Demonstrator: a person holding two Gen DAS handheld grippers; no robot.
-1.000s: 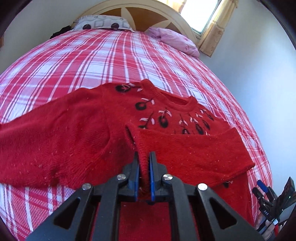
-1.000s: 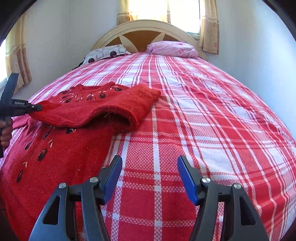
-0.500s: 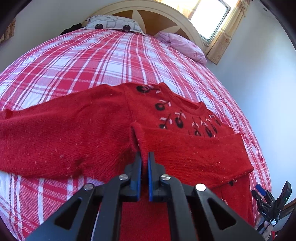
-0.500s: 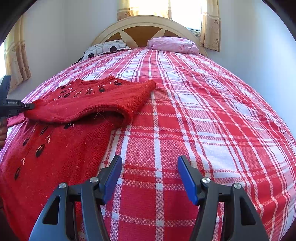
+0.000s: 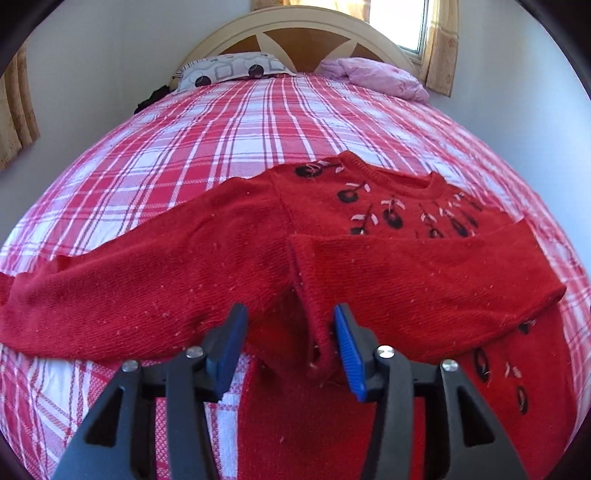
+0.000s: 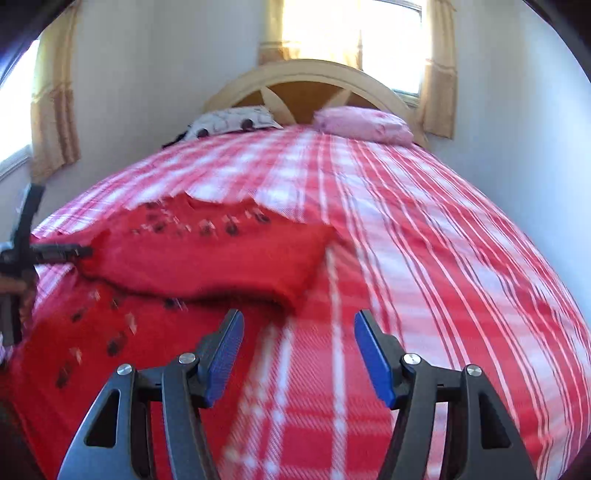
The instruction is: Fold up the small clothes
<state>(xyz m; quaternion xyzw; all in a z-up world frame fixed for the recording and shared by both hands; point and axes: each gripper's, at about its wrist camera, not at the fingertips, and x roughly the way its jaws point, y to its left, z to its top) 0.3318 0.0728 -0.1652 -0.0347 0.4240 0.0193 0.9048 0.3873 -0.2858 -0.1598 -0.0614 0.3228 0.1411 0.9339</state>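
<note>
One red sweater (image 5: 258, 266), soft and limp, lies on the bed (image 5: 221, 122). Left tongs (image 5: 291, 343) have just been opening, cuff loose between them; right tongs (image 6: 299, 354) gape empty. Grip the unfolded sleeve at 9 o'clock.

Sweater (image 5: 229, 266): lies flat on the bed (image 5: 258, 122), at its near end.
Folded sleeve (image 5: 424, 280): lies across the sweater's chest, its cuff between the left gripper's (image 5: 291, 343) parted jaws.
Other sleeve (image 5: 110, 295): stretches out to the left.
Pillows (image 5: 232, 70): side by side at the far end, before the headboard (image 5: 295, 33).
Right gripper (image 6: 299, 354): above bare bedspread, right of the sweater.
</note>
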